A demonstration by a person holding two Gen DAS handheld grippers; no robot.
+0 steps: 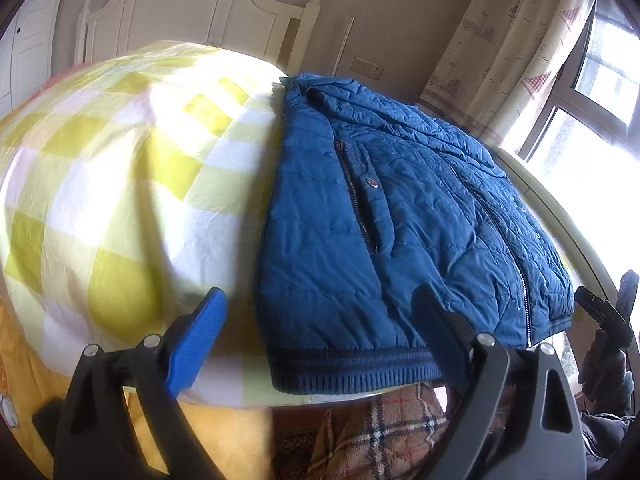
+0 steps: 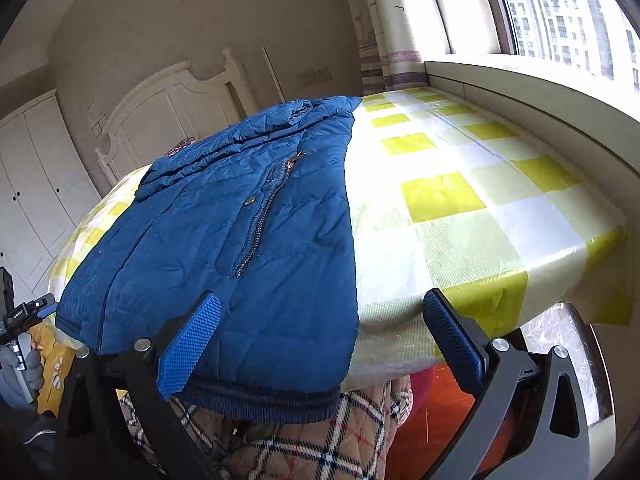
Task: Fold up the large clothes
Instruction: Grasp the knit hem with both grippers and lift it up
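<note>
A blue quilted jacket lies flat on a table with a yellow and white checked cloth, its ribbed hem at the near edge. Its sides are folded in, with pocket zips showing. My left gripper is open, hovering at the hem's left corner, touching nothing. The jacket also shows in the right wrist view on the cloth. My right gripper is open over the hem's right corner, empty. The right gripper shows at the far right of the left wrist view.
A person in plaid trousers stands at the near table edge. A window sill runs along the table's right side, with a curtain beyond. A white headboard and wardrobes stand behind.
</note>
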